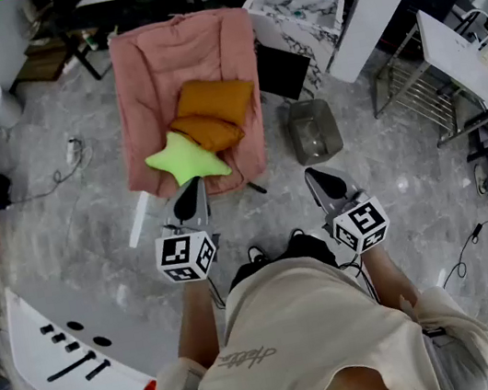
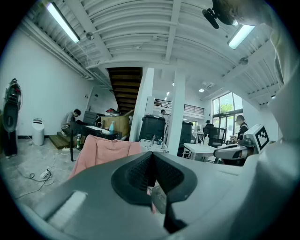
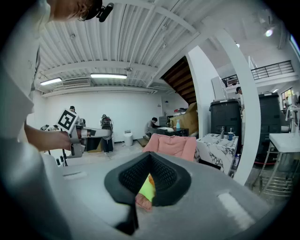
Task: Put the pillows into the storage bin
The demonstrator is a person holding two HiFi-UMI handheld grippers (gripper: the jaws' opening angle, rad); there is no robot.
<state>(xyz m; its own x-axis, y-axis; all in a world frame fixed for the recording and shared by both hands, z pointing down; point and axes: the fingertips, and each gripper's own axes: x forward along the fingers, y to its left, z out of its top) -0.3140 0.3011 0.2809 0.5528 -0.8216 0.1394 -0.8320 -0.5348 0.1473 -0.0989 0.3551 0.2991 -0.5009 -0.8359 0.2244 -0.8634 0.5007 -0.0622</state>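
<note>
Head view: we see a green star-shaped pillow (image 1: pixel 185 159) at the front edge of a pink padded chair (image 1: pixel 141 77); orange rectangular pillows (image 1: pixel 216 99) behind it, long axes slanting across the seat; clear plastic storage bin (image 1: pixel 312 128) just right of the chair, open grey floor (image 1: pixel 259 224) before it | Left gripper view: our left gripper (image 2: pixel 151 159) is pressed together, empty | Right gripper view: our right gripper (image 3: pixel 150 161) is pressed together, empty

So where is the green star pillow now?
Head view: the green star pillow lies at the front of the pink chair, touching an orange pillow, just beyond the left gripper.
</note>
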